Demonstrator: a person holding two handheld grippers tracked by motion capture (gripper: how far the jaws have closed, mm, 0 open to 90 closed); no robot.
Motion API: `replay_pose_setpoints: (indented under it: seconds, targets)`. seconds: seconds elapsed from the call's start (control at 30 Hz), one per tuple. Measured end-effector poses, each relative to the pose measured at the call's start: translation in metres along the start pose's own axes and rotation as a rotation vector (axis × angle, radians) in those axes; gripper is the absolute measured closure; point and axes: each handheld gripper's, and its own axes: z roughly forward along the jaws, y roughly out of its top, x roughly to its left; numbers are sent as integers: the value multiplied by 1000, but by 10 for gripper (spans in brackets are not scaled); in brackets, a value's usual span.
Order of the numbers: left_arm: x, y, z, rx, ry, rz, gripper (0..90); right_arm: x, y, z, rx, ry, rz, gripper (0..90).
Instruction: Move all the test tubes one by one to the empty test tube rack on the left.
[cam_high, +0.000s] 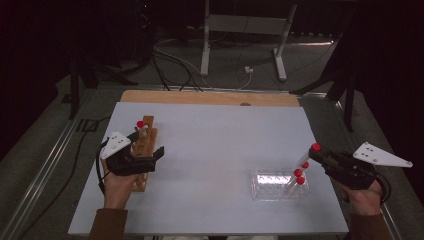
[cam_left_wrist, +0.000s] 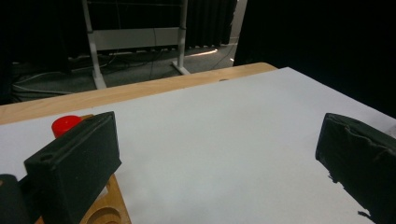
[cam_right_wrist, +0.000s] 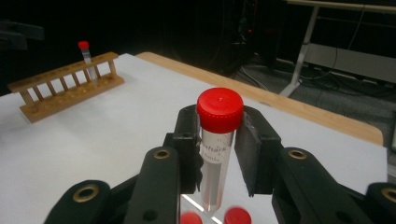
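The left hand (cam_high: 119, 189) comes in over the table's near edge toward its left side and holds the left gripper (cam_high: 150, 149) with its jaws spread wide, nothing between them. Near the table's right edge, the right hand (cam_high: 364, 196) holds the right gripper (cam_high: 314, 151) pointing inward, its jaws clamped on a red-capped tube (cam_right_wrist: 217, 144) held upright.

wooden rack (cam_high: 143, 150) at table (cam_high: 215, 135) left under left gripper (cam_high: 150, 152), one tube (cam_high: 140, 126) in its far end, clear rack (cam_high: 278, 185) right, near right gripper (cam_high: 314, 150), tubes in it
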Motion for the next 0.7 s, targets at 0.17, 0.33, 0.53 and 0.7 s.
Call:
replay_pose_setpoints:
  seconds: [0.17,0.33,0.53,0.7]
  targets:
    - [-5,2,1,-3,-11,6,7,4,7,11,-7,21,-3,706]
    - [-11,5,4,-10,-21,17,7,10,12,25,-6,47,-7,706]
    - [-21,10,10,-13,-42,42,7,23,20,46,-5,85,-12,706]
    - [-33,13,16,-17,-57,64,7,33,23,59,11,96,-17,706]
